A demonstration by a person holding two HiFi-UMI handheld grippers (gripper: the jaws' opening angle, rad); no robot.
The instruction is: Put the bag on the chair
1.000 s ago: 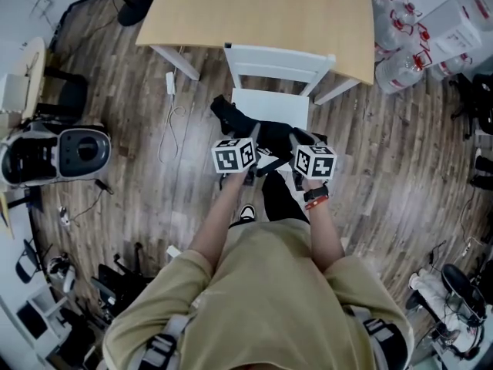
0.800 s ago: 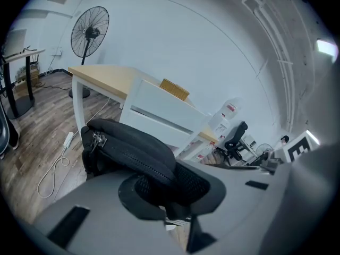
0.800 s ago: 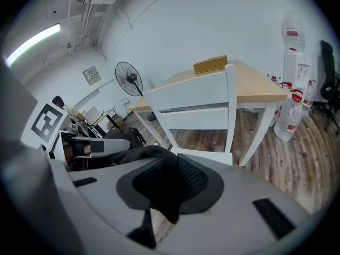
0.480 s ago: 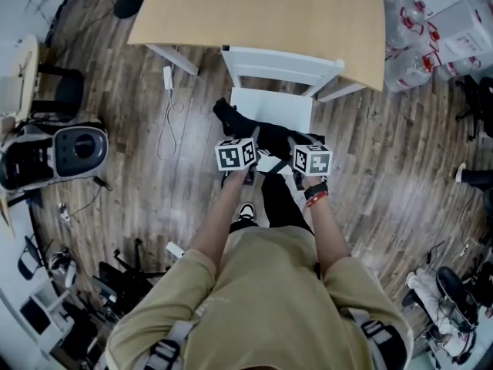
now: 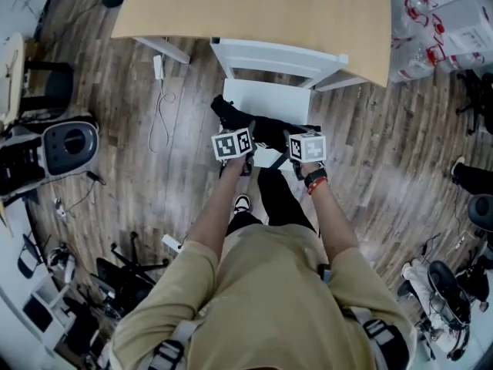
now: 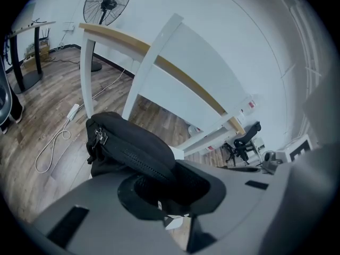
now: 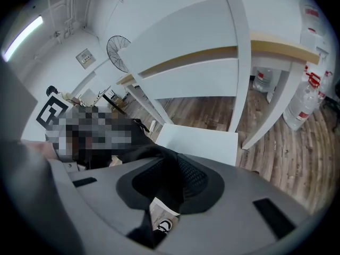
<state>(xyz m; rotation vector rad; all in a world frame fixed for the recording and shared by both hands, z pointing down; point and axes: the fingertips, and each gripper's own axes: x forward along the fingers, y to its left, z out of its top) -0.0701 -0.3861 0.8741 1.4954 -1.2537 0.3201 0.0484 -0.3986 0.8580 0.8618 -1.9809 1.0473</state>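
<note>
Front of white wooden chair [image 5: 271, 100] — left gripper [image 6: 169, 191] and right gripper [image 7: 171, 187] each pinch the black zippered fabric bag [image 5: 260, 132]

Left gripper [image 6: 171, 187]: jaws clamped on the black bag [image 6: 130, 142]; left arm [image 5: 212, 216] stretched forward. Right gripper [image 7: 172, 187]: jaws clamped on the same bag; right arm [image 5: 330, 218] stretched forward. Grippers side by side.

Wooden-topped table [image 5: 254, 6], pedestal fan [image 6: 108, 3], white adapter with cable [image 5: 158, 66] on plank floor [image 5: 139, 199], perhaps water jugs [image 7: 305, 105]
</note>
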